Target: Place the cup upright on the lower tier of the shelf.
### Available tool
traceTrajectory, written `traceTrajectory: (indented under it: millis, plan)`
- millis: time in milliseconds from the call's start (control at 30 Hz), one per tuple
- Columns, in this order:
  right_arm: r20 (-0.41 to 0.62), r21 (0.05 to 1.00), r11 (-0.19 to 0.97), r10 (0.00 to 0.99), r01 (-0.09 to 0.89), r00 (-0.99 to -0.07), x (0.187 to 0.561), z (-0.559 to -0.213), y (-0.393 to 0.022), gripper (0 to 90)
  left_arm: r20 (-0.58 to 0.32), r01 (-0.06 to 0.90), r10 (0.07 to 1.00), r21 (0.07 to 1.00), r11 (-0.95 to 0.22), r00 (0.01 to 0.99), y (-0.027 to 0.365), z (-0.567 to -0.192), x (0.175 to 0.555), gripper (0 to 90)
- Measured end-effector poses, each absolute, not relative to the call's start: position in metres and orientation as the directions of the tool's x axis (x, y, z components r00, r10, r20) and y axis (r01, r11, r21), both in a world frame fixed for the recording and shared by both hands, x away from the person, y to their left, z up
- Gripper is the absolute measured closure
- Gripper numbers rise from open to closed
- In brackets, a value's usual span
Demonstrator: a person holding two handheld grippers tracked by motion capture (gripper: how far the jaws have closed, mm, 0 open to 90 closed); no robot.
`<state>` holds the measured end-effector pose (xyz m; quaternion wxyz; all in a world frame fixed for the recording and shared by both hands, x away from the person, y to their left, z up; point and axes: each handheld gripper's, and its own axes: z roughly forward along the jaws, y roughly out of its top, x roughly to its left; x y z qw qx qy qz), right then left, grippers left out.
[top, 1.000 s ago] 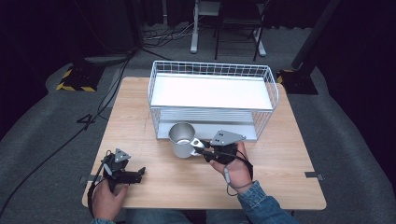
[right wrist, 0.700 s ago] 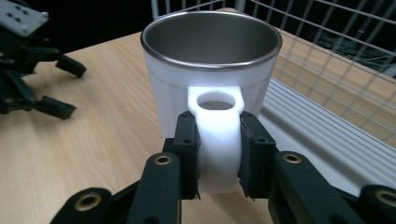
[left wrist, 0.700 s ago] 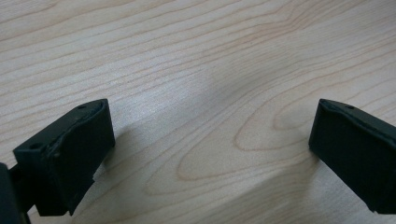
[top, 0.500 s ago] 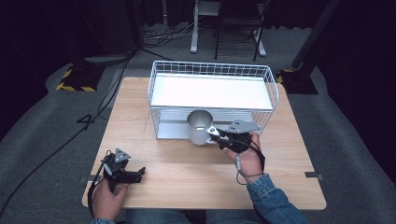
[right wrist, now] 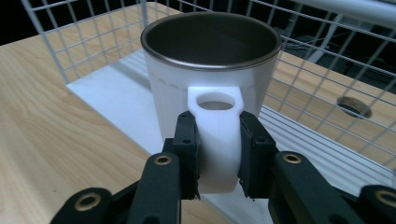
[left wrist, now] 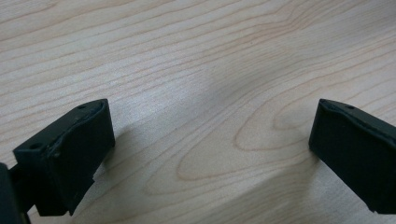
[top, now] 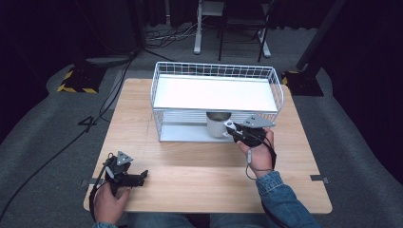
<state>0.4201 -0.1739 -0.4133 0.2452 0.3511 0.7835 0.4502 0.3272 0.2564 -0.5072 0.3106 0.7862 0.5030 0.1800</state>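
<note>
At the lower left of the high view I hold my left gripper low over the table, jaws spread wide with nothing but bare wood between them. Right of centre, my right gripper is clamped on the white handle of the mug, upright at the open front of the rack, under its white shelf. I can read no writing anywhere.

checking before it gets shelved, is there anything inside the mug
Nothing shows inside the mug: the right gripper view looks down on a dark, bare inner wall. The very bottom is hidden below the rim. The right gripper clamps its white handle.
</note>
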Motion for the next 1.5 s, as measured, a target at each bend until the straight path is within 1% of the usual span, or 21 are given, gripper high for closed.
traceTrajectory:
  millis: [200,300,400,733,800,1100,1267,1500]
  plan:
    - [-0.073,0.88,0.325,0.814,0.347,-0.577,0.431,-0.419,-0.187,71.5,-0.029,0.679,0.903,0.669,-0.301,0.429,0.256,-0.507,0.327,0.5]
    - [-0.081,0.879,0.326,0.821,0.347,-0.565,0.435,-0.421,-0.189,71.5,-0.03,0.679,0.903,0.67,-0.301,0.429,0.256,-0.507,0.327,0.5]
    - [-0.068,0.882,0.309,0.832,0.357,-0.551,0.443,-0.425,-0.193,71.5,-0.03,0.679,0.903,0.67,-0.301,0.429,0.256,-0.507,0.327,0.5]
    - [-0.067,0.884,0.299,0.843,0.36,-0.534,0.456,-0.433,-0.192,71.5,-0.029,0.679,0.903,0.669,-0.301,0.429,0.256,-0.507,0.327,0.5]
    - [-0.054,0.883,0.288,0.846,0.37,-0.53,0.457,-0.436,-0.191,71.5,-0.029,0.679,0.903,0.669,-0.301,0.429,0.256,-0.507,0.327,0.5]
    - [-0.065,0.879,0.305,0.839,0.367,-0.54,0.457,-0.439,-0.19,71.4,-0.029,0.679,0.903,0.669,-0.301,0.429,0.256,-0.507,0.327,0.5]
    - [-0.045,0.879,0.285,0.847,0.382,-0.529,0.455,-0.441,-0.191,71.4,-0.029,0.679,0.903,0.669,-0.302,0.429,0.256,-0.507,0.327,0.5]
    - [-0.041,0.873,0.285,0.852,0.395,-0.522,0.453,-0.442,-0.19,71.2,-0.029,0.679,0.903,0.669,-0.301,0.429,0.256,-0.507,0.327,0.5]
